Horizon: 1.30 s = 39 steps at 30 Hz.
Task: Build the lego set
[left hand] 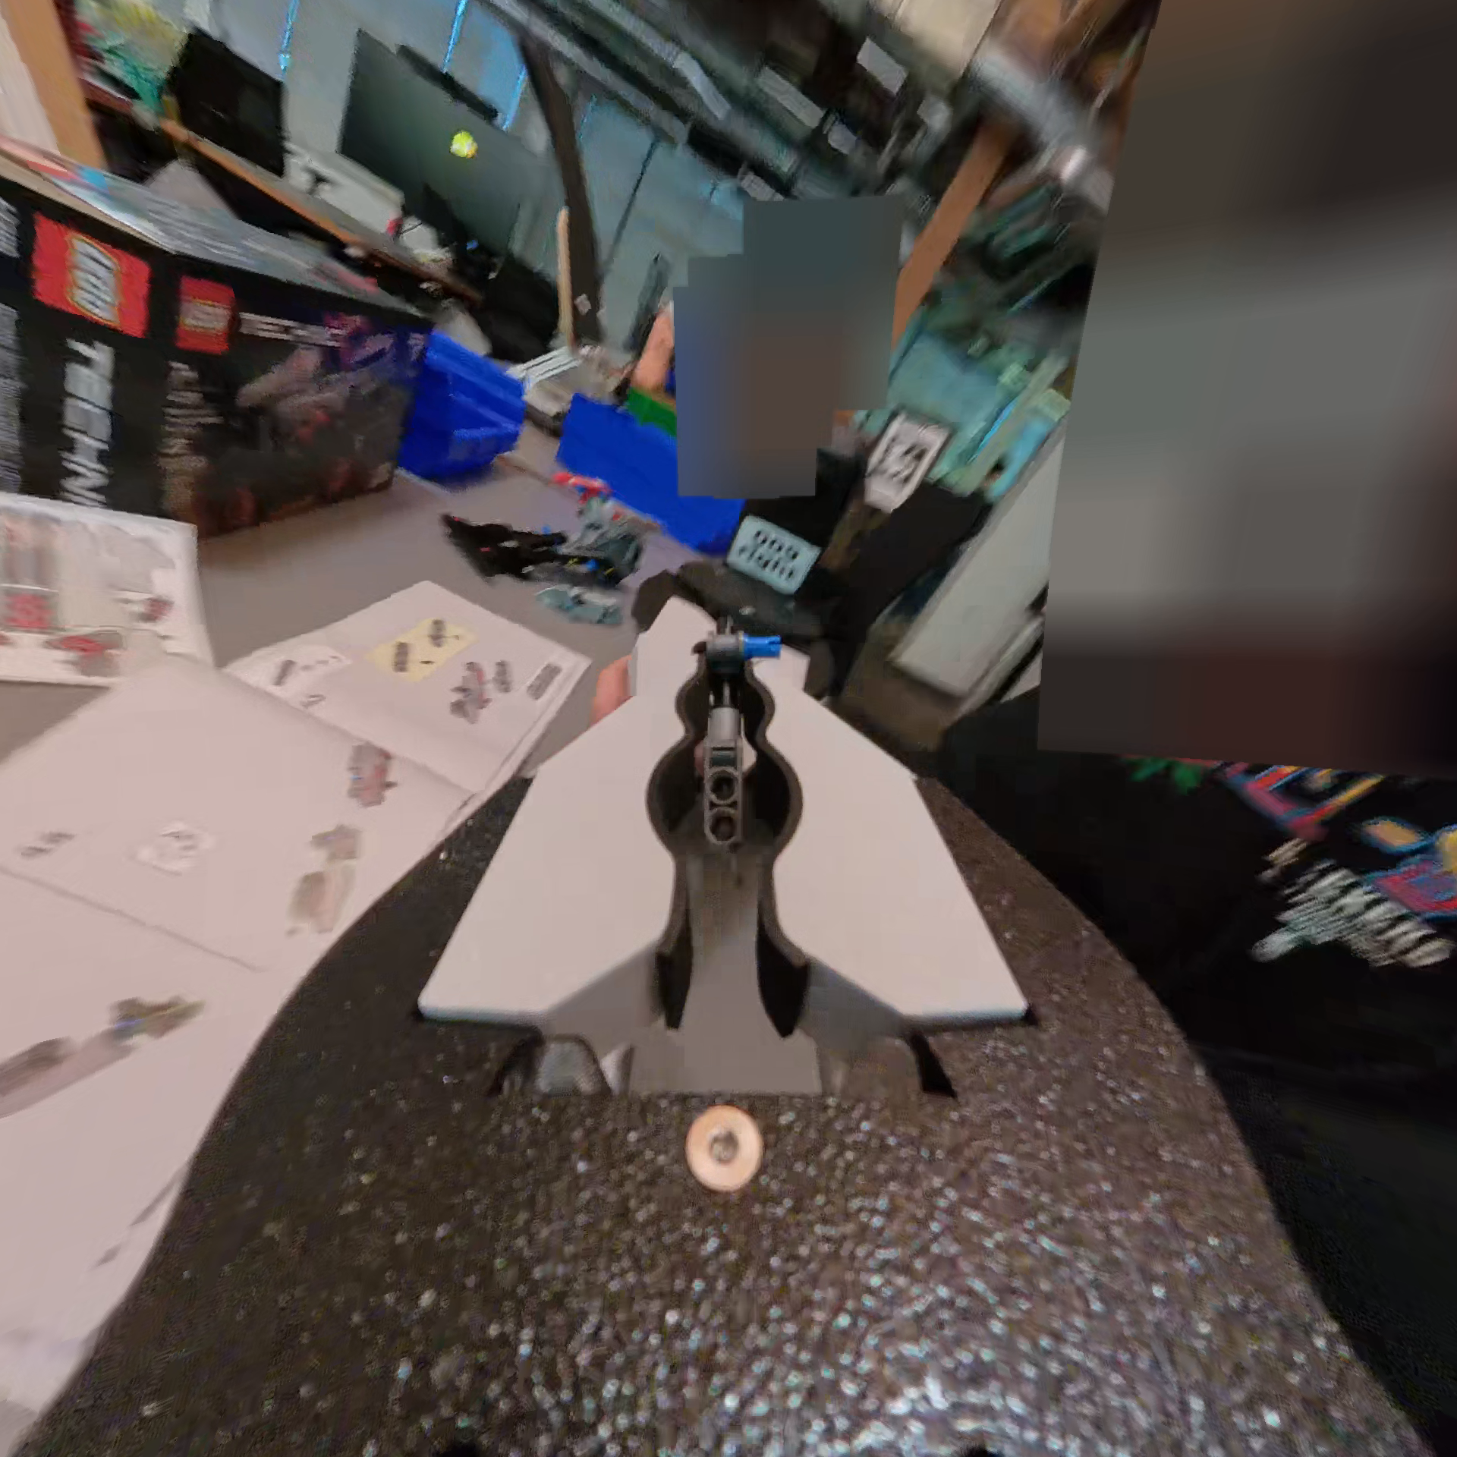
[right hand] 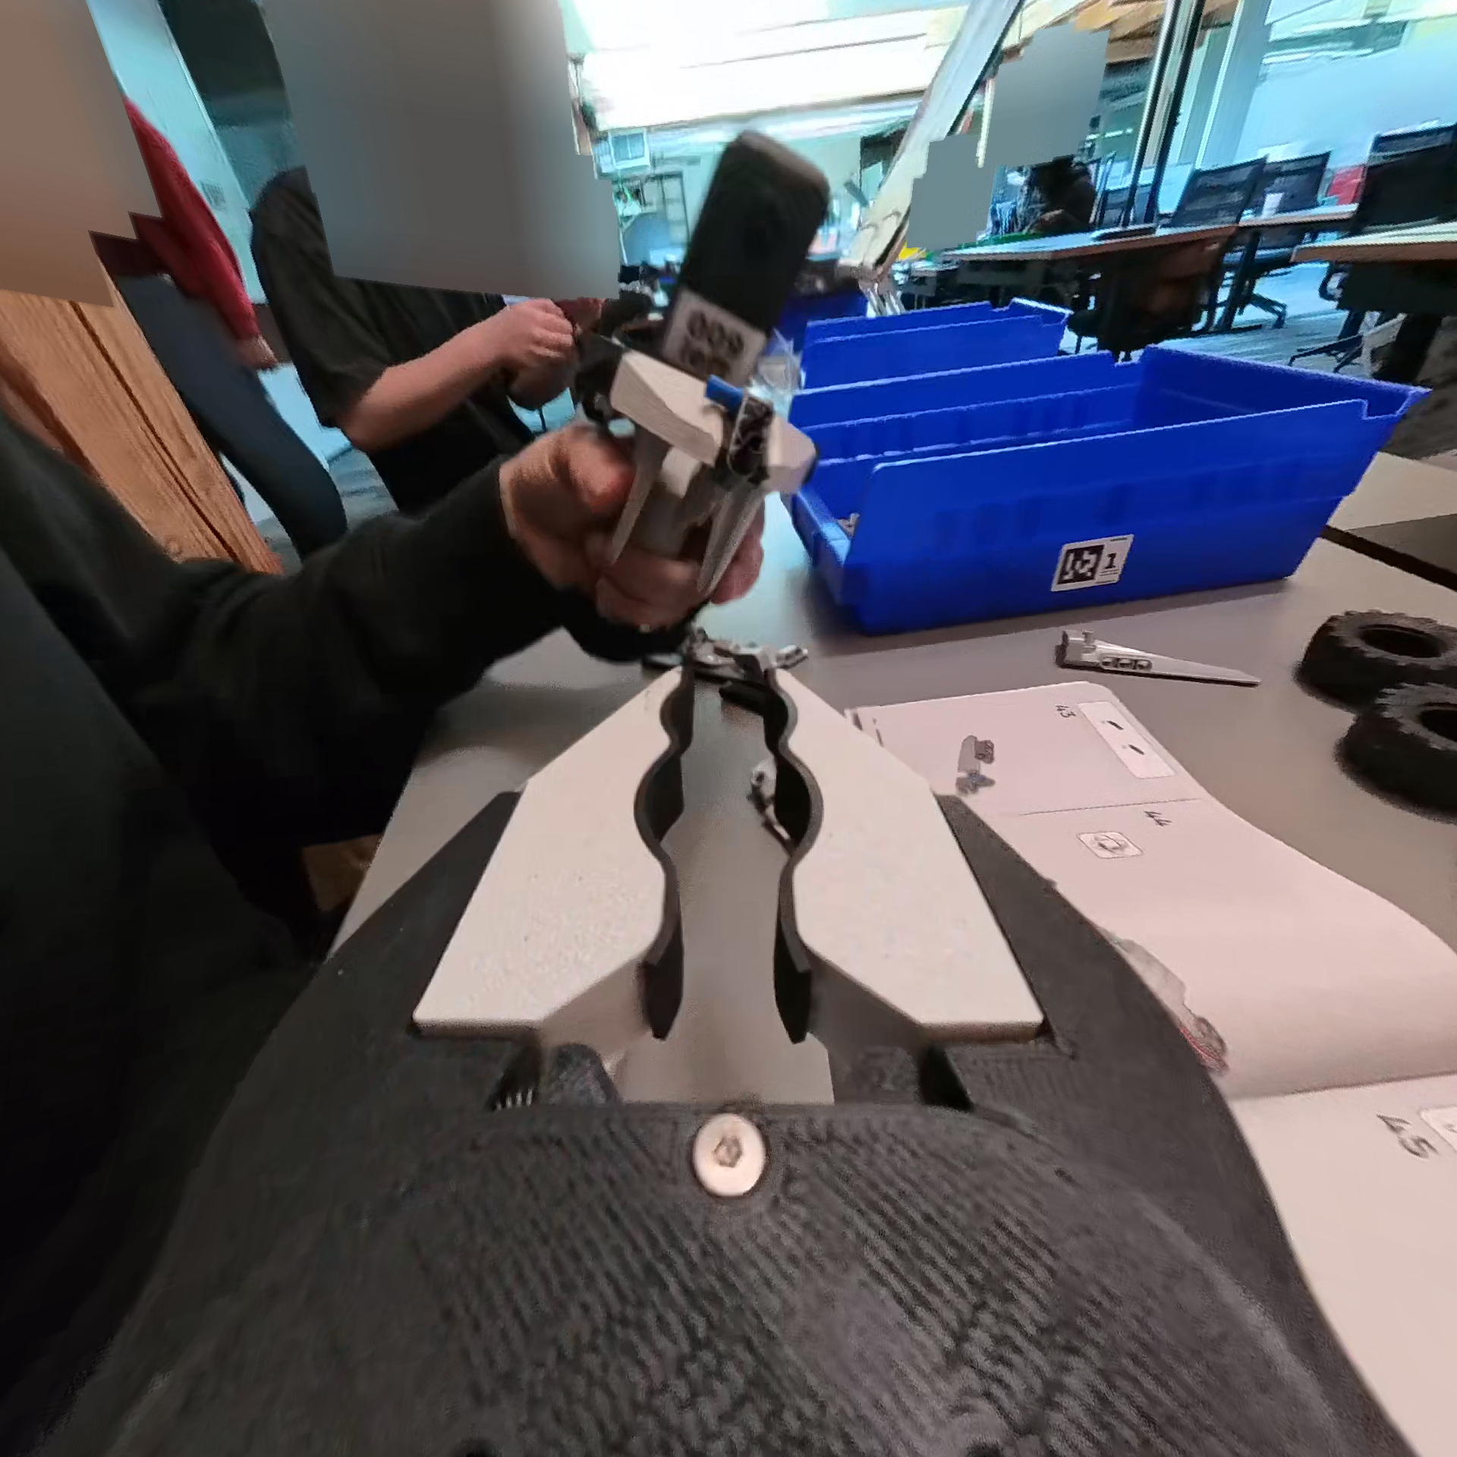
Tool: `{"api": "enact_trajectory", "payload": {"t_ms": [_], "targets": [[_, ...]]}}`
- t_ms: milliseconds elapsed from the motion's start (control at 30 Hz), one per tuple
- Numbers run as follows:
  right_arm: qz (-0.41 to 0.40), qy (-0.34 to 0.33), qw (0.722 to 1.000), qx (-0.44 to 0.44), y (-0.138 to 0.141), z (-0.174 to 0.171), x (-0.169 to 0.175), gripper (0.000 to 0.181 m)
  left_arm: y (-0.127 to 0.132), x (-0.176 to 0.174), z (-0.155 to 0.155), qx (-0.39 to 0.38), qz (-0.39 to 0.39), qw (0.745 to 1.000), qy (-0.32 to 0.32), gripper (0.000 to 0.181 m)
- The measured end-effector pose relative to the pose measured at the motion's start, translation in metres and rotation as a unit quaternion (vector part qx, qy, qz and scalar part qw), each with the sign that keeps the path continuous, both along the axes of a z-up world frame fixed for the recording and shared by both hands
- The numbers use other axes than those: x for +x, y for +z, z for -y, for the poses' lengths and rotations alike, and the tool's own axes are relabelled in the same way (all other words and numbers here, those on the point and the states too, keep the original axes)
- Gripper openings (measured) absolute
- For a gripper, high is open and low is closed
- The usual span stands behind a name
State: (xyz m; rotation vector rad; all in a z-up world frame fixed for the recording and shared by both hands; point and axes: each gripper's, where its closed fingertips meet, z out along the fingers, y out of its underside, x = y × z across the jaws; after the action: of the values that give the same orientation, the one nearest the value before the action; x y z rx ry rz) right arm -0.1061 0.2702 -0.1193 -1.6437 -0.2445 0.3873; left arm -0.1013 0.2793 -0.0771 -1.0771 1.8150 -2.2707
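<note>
My left gripper [left hand: 724, 670] is shut on a grey technic beam [left hand: 724, 796] that stands upright between the fingers. A blue pin [left hand: 761, 646] sticks out sideways at its top. In the right wrist view the left gripper [right hand: 741, 441] is raised above the table in a hand [right hand: 575, 504], with the blue pin [right hand: 724, 390] showing. My right gripper [right hand: 729, 686] is low over the table. Its jaws stand a narrow gap apart, closed on a small grey lego assembly [right hand: 741, 658] at the tips. It also shows just beyond the beam in the left wrist view [left hand: 757, 583].
Open instruction booklets [left hand: 236, 788] [right hand: 1104, 867] lie on the grey table [right hand: 907, 654]. A lego box [left hand: 197, 378] stands at the left. Blue bins [right hand: 1104, 504], a grey wedge piece [right hand: 1143, 666], two black tyres [right hand: 1380, 654] and a partial build [left hand: 544, 552] are nearby. People stand behind.
</note>
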Motion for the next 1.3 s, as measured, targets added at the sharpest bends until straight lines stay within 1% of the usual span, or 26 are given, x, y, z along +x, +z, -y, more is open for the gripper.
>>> {"api": "enact_trajectory", "payload": {"t_ms": [33, 100, 167, 233, 300, 400, 567, 667, 767, 867, 967, 1067, 1300], "targets": [[0.013, -0.008, 1.000, -0.005, -0.003, 0.002, 0.004, 0.014, -0.004, 0.000, -0.005, 0.042, 0.006, 0.999, 0.022, 0.005], [0.027, -0.038, 0.999, -0.011, -0.006, 0.005, 0.017, 0.013, -0.008, 0.004, -0.023, 0.096, -0.001, 0.992, 0.079, 0.005], [0.010, -0.057, 0.998, -0.002, -0.003, 0.008, 0.027, 0.011, -0.009, 0.008, -0.046, 0.115, -0.017, 0.983, 0.142, 0.005], [-0.022, -0.067, 0.997, 0.010, 0.002, 0.008, 0.033, 0.009, -0.011, 0.010, -0.066, 0.124, -0.031, 0.974, 0.189, 0.004], [-0.042, -0.072, 0.996, 0.015, 0.004, 0.008, 0.036, 0.008, -0.015, 0.010, -0.077, 0.128, -0.042, 0.969, 0.208, 0.004], [-0.038, -0.081, 0.996, 0.012, 0.003, 0.008, 0.040, 0.008, -0.017, 0.010, -0.080, 0.118, -0.050, 0.970, 0.209, 0.004], [-0.037, -0.080, 0.996, 0.009, 0.001, 0.006, 0.039, 0.008, -0.023, 0.009, -0.068, 0.125, -0.061, 0.974, 0.179, 0.004], [-0.035, -0.069, 0.997, 0.003, -0.002, 0.005, 0.035, 0.011, -0.026, 0.004, -0.050, 0.146, -0.049, 0.979, 0.131, 0.005], [-0.043, -0.030, 0.999, -0.005, -0.004, 0.004, 0.020, 0.016, -0.031, -0.007, -0.026, 0.185, -0.025, 0.981, 0.060, 0.004], [-0.036, 0.009, 0.999, -0.011, -0.006, 0.003, 0.003, 0.018, -0.045, -0.020, 0.000, 0.242, -0.001, 0.970, -0.015, 0.005], [-0.014, 0.023, 1.000, -0.014, -0.009, 0.002, -0.006, 0.018, -0.062, -0.025, 0.014, 0.294, 0.004, 0.954, -0.054, 0.005], [-0.013, 0.044, 0.999, -0.009, -0.007, 0.003, -0.014, 0.018, -0.071, -0.026, 0.020, 0.317, 0.007, 0.946, -0.073, 0.005], [0.004, 0.070, 0.997, -0.024, -0.014, 0.006, -0.023, 0.016, -0.070, -0.028, 0.024, 0.297, 0.021, 0.951, -0.088, 0.005]]}}
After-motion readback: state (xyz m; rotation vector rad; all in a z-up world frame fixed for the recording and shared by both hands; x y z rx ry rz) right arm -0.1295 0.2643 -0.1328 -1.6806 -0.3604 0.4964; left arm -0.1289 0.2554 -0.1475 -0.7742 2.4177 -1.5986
